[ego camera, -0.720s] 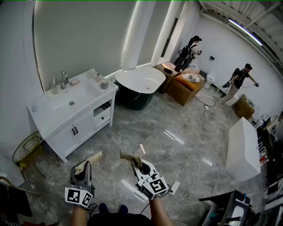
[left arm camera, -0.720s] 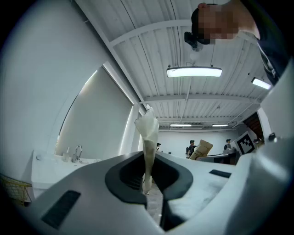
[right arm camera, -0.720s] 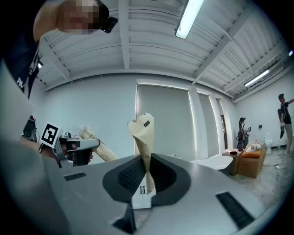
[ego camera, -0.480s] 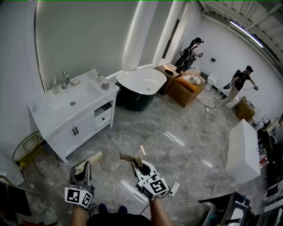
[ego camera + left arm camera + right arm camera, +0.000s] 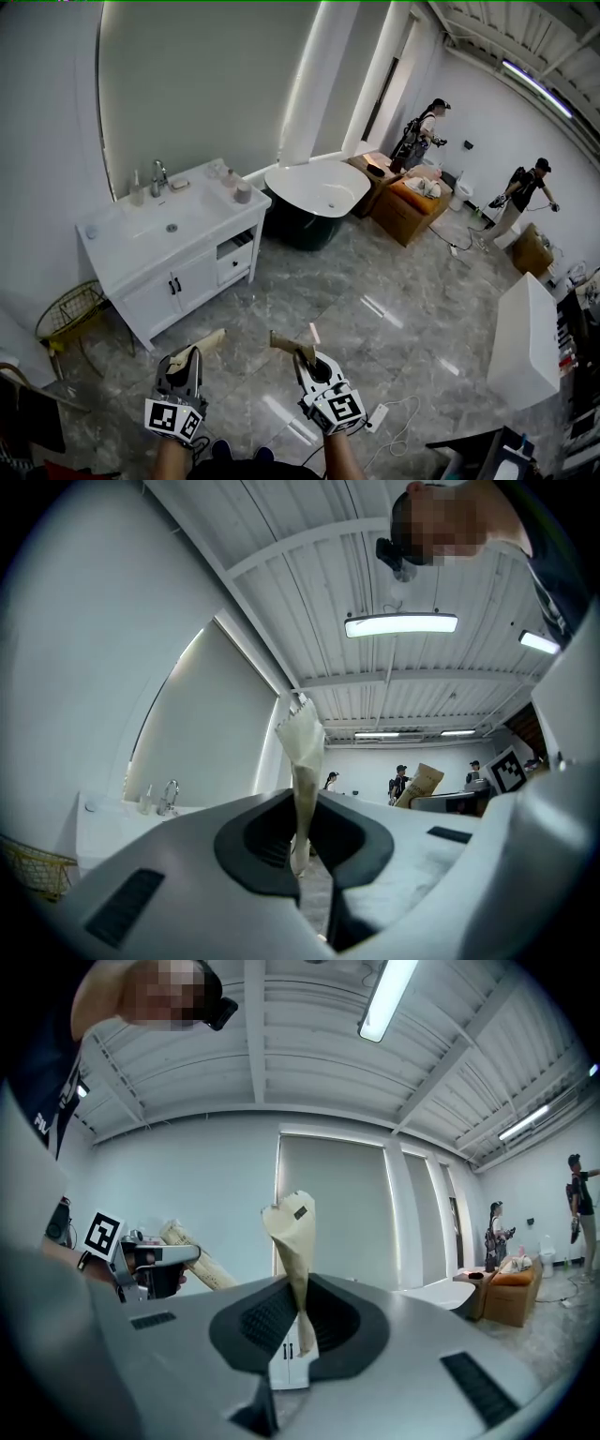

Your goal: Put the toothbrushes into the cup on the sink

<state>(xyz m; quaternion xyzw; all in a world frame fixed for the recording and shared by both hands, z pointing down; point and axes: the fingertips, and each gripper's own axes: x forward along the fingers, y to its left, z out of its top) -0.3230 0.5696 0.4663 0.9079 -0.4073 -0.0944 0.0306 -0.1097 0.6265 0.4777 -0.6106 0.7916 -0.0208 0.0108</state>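
My left gripper [image 5: 187,362] is shut on a toothbrush in a beige paper wrapper [image 5: 208,340] that sticks out forward. My right gripper [image 5: 303,362] is shut on a second paper-wrapped toothbrush [image 5: 289,341]. The left gripper view shows the wrapper [image 5: 302,761] pinched between the pads of the left gripper [image 5: 300,855]. The right gripper view shows the same for the other wrapper [image 5: 292,1241] and the right gripper [image 5: 300,1330], with the left gripper [image 5: 150,1265] off to its left. Both grippers hang over the floor, well short of the white sink vanity [image 5: 187,246]. A small cup [image 5: 243,193] stands on its right end.
A faucet [image 5: 157,176] and small bottles stand behind the basin. A dark freestanding bathtub [image 5: 319,192] sits right of the vanity, with cardboard boxes [image 5: 412,208] beyond. A wire basket [image 5: 66,314] stands at the left, a white cabinet [image 5: 525,337] at the right, a cable [image 5: 389,417] on the floor. Two people [image 5: 427,131] work far off.
The head view has shifted: vanity and tub now sit further right and lower in the frame, and both grippers appear lower. Both keep hold of their wrapped toothbrushes.
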